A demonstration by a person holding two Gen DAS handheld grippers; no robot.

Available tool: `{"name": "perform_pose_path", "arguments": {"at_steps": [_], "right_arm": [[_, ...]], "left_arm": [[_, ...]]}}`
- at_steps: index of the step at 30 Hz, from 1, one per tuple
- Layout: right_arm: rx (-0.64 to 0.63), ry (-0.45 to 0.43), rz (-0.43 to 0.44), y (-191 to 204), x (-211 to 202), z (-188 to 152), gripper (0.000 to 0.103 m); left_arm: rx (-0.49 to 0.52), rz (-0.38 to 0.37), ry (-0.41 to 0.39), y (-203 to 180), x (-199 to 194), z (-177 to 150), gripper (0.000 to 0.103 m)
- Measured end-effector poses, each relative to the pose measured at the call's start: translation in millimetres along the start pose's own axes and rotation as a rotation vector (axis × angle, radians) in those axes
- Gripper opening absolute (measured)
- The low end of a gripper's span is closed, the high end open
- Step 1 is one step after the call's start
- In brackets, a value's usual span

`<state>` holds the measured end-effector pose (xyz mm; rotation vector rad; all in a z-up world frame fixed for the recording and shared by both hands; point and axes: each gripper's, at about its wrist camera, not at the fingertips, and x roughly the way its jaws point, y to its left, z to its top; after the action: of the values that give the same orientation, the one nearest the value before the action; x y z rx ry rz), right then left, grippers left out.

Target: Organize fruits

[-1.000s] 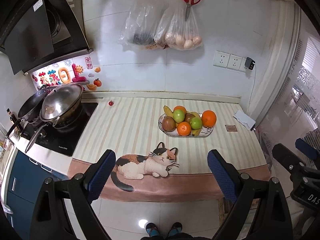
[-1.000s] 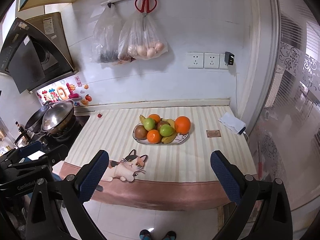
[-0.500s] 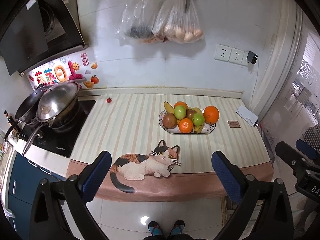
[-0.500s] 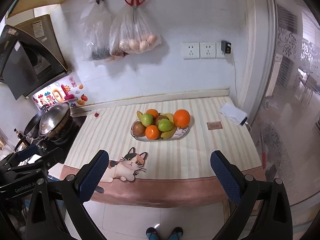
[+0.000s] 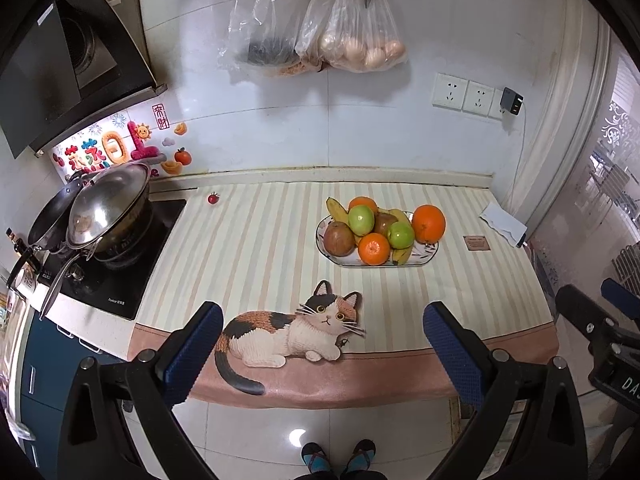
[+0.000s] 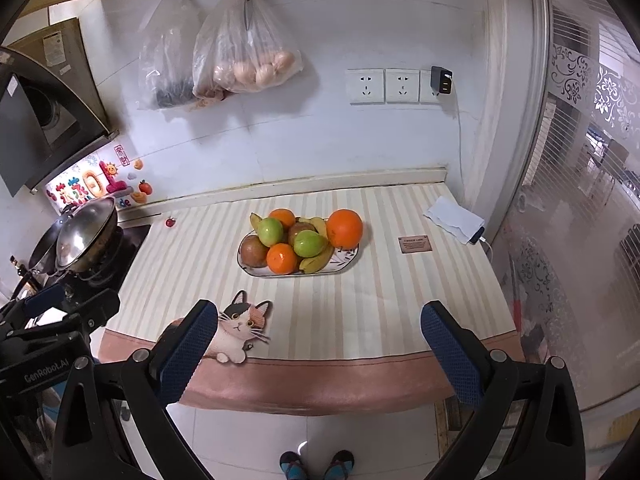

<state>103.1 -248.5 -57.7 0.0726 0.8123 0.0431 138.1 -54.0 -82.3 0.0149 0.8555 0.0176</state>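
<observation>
Both our left gripper (image 5: 322,344) and right gripper (image 6: 319,342) gape empty short of the counter; fruit sits piled on the plate (image 6: 344,266) mid-counter, so we'd pinch the firm, smooth, roll-prone big orange (image 6: 344,229) across its middle.

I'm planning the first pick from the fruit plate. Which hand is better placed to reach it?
Probably the right. The plate sits nearly centred ahead of the right tongs, but off to the right of the left tongs. Both tongs are open, empty and short of the counter.
</observation>
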Motion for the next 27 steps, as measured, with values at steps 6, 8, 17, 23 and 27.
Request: {"name": "perform_pose_path", "arguments": {"at_steps": [6, 8, 17, 23, 27], "right_arm": [[-0.006, 0.008, -0.015, -0.3, 8.7, -2.6, 0.103], [-0.007, 0.013, -0.019, -0.5, 11.0, -3.8, 0.103], [-0.005, 0.019, -0.019, -1.7, 13.4, -6.6, 0.103], [-0.009, 0.020, -0.017, -1.3, 14.4, -9.3, 0.103], [-0.013, 0.019, -0.019, -1.5, 15.1, -9.1, 0.103]], "left_arm": [[0.002, -0.001, 0.010, 0.2, 4.1, 0.0, 0.103], [0.002, -0.001, 0.010, 0.5, 4.7, -0.8, 0.103], [-0.001, -0.004, 0.007, 2.1, 4.3, -1.8, 0.103], [-0.001, -0.001, 0.004, 2.4, 2.9, -0.9, 0.103], [0.000, 0.000, 0.004, 2.3, 2.9, -1.0, 0.103]]}}
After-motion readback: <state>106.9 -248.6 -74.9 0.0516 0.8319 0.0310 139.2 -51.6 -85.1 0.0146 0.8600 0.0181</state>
